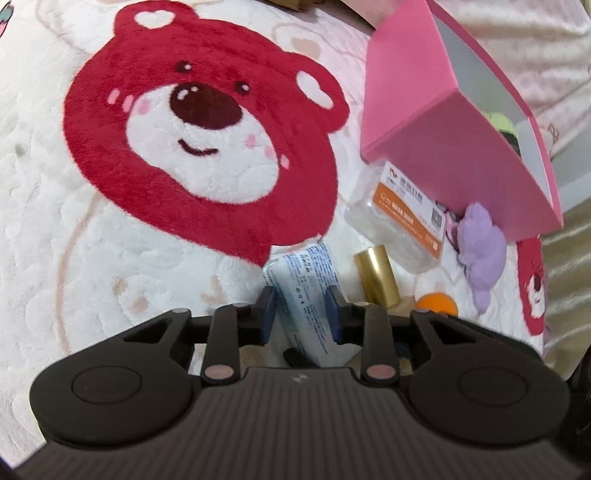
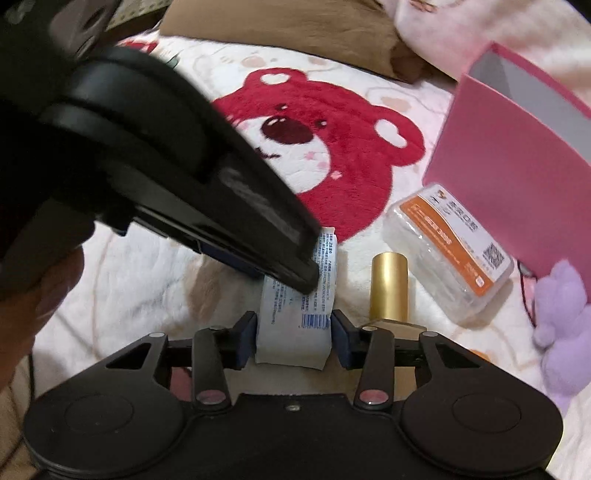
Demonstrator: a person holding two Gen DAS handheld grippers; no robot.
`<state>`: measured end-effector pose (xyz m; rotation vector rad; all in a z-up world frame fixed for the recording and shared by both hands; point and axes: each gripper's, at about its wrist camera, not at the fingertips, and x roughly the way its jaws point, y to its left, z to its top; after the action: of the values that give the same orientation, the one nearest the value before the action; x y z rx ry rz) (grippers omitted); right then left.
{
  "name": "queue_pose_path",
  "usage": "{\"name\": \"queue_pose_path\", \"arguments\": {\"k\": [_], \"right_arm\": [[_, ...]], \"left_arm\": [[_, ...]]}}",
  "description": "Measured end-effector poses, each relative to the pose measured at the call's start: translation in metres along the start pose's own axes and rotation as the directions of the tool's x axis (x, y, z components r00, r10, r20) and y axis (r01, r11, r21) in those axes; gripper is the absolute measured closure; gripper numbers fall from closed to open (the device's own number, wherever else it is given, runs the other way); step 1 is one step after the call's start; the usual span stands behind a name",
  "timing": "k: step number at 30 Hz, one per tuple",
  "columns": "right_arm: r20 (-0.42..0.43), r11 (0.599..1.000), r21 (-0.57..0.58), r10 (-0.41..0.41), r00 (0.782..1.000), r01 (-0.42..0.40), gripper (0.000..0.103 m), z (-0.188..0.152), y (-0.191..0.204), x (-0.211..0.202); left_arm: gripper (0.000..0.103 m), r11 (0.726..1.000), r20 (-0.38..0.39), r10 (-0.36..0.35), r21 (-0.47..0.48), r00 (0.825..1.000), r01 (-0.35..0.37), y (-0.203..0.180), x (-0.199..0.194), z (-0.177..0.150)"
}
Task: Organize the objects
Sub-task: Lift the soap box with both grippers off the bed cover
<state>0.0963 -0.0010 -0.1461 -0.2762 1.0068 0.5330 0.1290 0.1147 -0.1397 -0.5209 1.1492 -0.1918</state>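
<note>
A white tissue packet with blue print (image 1: 308, 295) (image 2: 297, 314) lies on the bear blanket. Both grippers are closed around it. My left gripper (image 1: 301, 312) pinches its far end; it also shows as a big black shape in the right wrist view (image 2: 288, 258). My right gripper (image 2: 294, 334) pinches its near end. A gold cylinder (image 1: 376, 275) (image 2: 389, 288) lies just right of the packet. A clear box with an orange label (image 1: 400, 218) (image 2: 448, 253) lies beside a pink box (image 1: 443, 122) (image 2: 509, 177).
A purple plush toy (image 1: 480, 247) (image 2: 561, 332) lies right of the clear box. An orange ball (image 1: 437, 303) sits by the gold cylinder. The pink box holds something green and black (image 1: 502, 123). A brown cushion (image 2: 280, 22) lies at the back.
</note>
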Motion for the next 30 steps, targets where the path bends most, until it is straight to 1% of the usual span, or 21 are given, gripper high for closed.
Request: {"name": "queue_pose_path", "arguments": {"k": [1, 2, 3, 4, 6, 8, 10, 11, 13, 15, 18, 20, 23, 25, 28, 30], "right_arm": [[-0.002, 0.999, 0.031, 0.012, 1.000, -0.012, 0.056, 0.001, -0.002, -0.002], [-0.009, 0.995, 0.089, 0.042, 0.999, -0.041, 0.056, 0.002, -0.007, -0.003], [-0.019, 0.982, 0.168, 0.087, 0.996, -0.083, 0.056, 0.003, -0.016, -0.003], [-0.023, 0.968, 0.223, 0.122, 0.992, -0.114, 0.056, 0.002, -0.023, -0.003], [-0.021, 0.947, 0.285, 0.159, 0.987, -0.146, 0.056, -0.001, -0.032, -0.003], [-0.019, 0.948, 0.285, 0.153, 0.988, -0.141, 0.056, -0.005, -0.031, -0.006], [-0.023, 0.960, 0.252, 0.128, 0.992, -0.118, 0.055, -0.010, -0.023, -0.007], [-0.021, 0.964, 0.241, 0.117, 0.993, -0.108, 0.055, -0.013, -0.017, -0.010], [-0.015, 0.969, 0.228, 0.100, 0.995, -0.094, 0.056, -0.015, -0.014, -0.010], [-0.007, 0.975, 0.206, 0.088, 0.996, -0.084, 0.057, -0.016, -0.013, -0.012], [0.005, 0.974, 0.212, 0.086, 0.996, -0.085, 0.057, -0.016, -0.017, -0.012], [0.006, 0.978, 0.192, 0.083, 0.997, -0.083, 0.057, -0.015, -0.016, -0.016], [-0.013, 0.980, 0.179, 0.090, 0.996, -0.087, 0.057, -0.018, -0.015, -0.028], [-0.037, 0.978, 0.188, 0.100, 0.994, -0.091, 0.057, -0.019, -0.019, -0.036], [-0.050, 0.968, 0.222, 0.131, 0.990, -0.117, 0.057, -0.022, -0.030, -0.048], [-0.040, 0.967, 0.223, 0.136, 0.990, -0.123, 0.057, -0.024, -0.035, -0.058]], "left_arm": [[0.077, 1.000, 0.003, -0.003, -0.004, 1.000, 0.003, 0.001, -0.002, 0.000], [0.077, 1.000, 0.007, 0.000, 0.001, 1.000, 0.000, 0.000, -0.003, 0.000], [0.077, 1.000, 0.012, 0.006, 0.007, 1.000, -0.006, -0.001, -0.005, 0.000], [0.077, 1.000, 0.014, 0.009, 0.008, 1.000, -0.009, -0.001, -0.006, 0.000], [0.077, 1.000, 0.009, 0.014, 0.013, 1.000, -0.014, -0.002, -0.009, -0.001], [0.077, 1.000, -0.009, 0.010, 0.006, 1.000, -0.010, -0.001, -0.011, -0.003], [0.071, 1.000, -0.053, -0.011, -0.001, 0.999, 0.011, -0.002, -0.008, -0.008], [0.071, 1.000, -0.070, -0.013, 0.005, 0.997, 0.013, -0.003, -0.005, -0.011], [0.071, 0.999, -0.050, 0.020, 0.041, 0.999, -0.018, -0.008, -0.002, -0.018], [0.073, 0.998, -0.026, 0.034, 0.060, 0.999, -0.032, -0.012, -0.004, -0.021], [0.077, 0.996, -0.003, 0.039, 0.083, 0.999, -0.039, -0.016, -0.009, -0.025], [0.077, 0.996, 0.007, 0.037, 0.085, 0.999, -0.038, -0.017, -0.014, -0.028], [0.077, 0.997, 0.010, 0.027, 0.077, 1.000, -0.028, -0.021, -0.023, -0.037], [0.077, 0.997, -0.002, 0.018, 0.074, 1.000, -0.018, -0.027, -0.027, -0.041], [0.077, 0.994, -0.016, 0.018, 0.104, 1.000, -0.016, -0.042, -0.031, -0.044], [0.077, 0.992, -0.011, 0.011, 0.127, 1.000, -0.009, -0.054, -0.038, -0.046]]}}
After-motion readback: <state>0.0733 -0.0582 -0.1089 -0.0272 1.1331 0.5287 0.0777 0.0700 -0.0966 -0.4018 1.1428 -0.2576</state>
